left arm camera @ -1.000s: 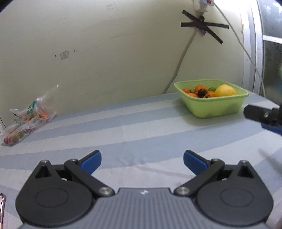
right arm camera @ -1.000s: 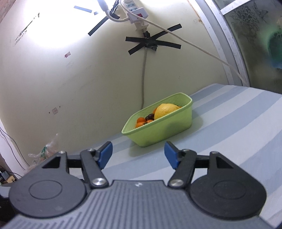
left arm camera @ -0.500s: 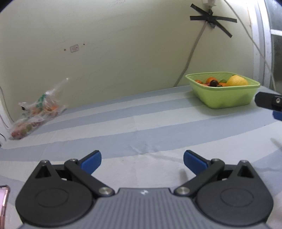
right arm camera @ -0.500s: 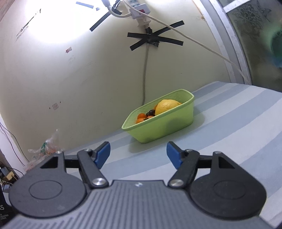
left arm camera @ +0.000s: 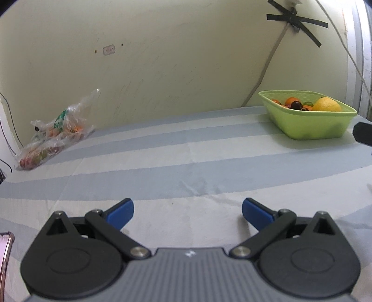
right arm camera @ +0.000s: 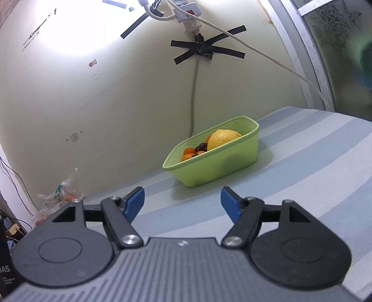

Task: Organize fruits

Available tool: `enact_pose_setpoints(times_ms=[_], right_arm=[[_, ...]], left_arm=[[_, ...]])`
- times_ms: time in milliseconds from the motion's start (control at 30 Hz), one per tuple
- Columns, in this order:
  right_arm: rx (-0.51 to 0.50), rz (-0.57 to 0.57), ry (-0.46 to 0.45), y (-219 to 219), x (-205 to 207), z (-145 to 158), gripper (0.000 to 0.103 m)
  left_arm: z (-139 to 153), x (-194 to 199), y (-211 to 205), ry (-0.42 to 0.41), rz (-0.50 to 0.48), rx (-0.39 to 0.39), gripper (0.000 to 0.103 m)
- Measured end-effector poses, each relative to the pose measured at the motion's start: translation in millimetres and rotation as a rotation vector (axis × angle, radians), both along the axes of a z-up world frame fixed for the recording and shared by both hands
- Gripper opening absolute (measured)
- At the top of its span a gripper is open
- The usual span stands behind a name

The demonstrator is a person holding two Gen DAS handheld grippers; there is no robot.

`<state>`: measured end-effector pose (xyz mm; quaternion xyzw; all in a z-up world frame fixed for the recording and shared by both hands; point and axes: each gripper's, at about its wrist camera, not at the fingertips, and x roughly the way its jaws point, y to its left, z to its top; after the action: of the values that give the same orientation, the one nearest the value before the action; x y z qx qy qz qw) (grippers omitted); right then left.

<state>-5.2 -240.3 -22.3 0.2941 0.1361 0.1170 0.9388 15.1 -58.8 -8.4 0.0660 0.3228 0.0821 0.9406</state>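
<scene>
A light green basket (left arm camera: 309, 125) stands on the striped cloth near the wall at the right. It holds a big yellow lemon (left arm camera: 326, 105), small orange fruits (left arm camera: 290, 101) and a dark one (left arm camera: 296, 105). A clear plastic bag of fruit (left arm camera: 55, 137) lies far left against the wall. My left gripper (left arm camera: 187, 205) hovers open over bare cloth, well short of both. My right gripper (right arm camera: 182, 195) is open with nothing between its blue pads, and the basket (right arm camera: 220, 167) with the lemon (right arm camera: 223, 138) sits a short way ahead of it. The bag (right arm camera: 60, 197) shows at its far left.
Striped blue and white cloth (left arm camera: 186, 148) covers the surface. A grey cable (right arm camera: 194, 97) taped to the wall drops behind the basket, under a power strip (right arm camera: 186, 9). A window frame (right arm camera: 309, 76) bounds the right. A phone's edge (left arm camera: 4, 255) lies bottom left.
The left wrist view has swung left: the basket slid toward the right edge and the bag came further in. The right gripper's jaws widened slightly. Nothing was picked up.
</scene>
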Motion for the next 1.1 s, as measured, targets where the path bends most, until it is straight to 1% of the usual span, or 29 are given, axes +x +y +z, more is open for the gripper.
enact_pose_setpoints(times_ms=[267, 433, 600, 667, 800, 967, 1100], right_arm=[[0.029, 0.007, 0.008, -3, 1, -2, 0.075], [0.038, 0.009, 0.011, -3, 1, -2, 0.075], [0.038, 0.008, 0.012, -3, 1, -2, 0.075], [0.038, 0.009, 0.012, -4, 2, -2, 0.075], [0.037, 0.007, 0.012, -4, 2, -2, 0.075], [0.034, 0.004, 0.012, -3, 1, -2, 0.075], [0.034, 0.004, 0.013, -3, 1, -2, 0.075]], left_arm=[[1, -1, 0, -0.008, 0.004, 0.006, 0.103], [2, -4, 0, -0.027, 0.015, 0.005, 0.103], [3, -5, 1, -0.034, 0.005, -0.004, 0.103], [3, -5, 3, -0.026, -0.002, -0.019, 0.103], [-2, -1, 5, 0.023, -0.003, -0.032, 0.103], [-2, 1, 9, 0.032, 0.009, -0.053, 0.103], [-2, 0, 7, 0.028, 0.019, -0.035, 0.103]])
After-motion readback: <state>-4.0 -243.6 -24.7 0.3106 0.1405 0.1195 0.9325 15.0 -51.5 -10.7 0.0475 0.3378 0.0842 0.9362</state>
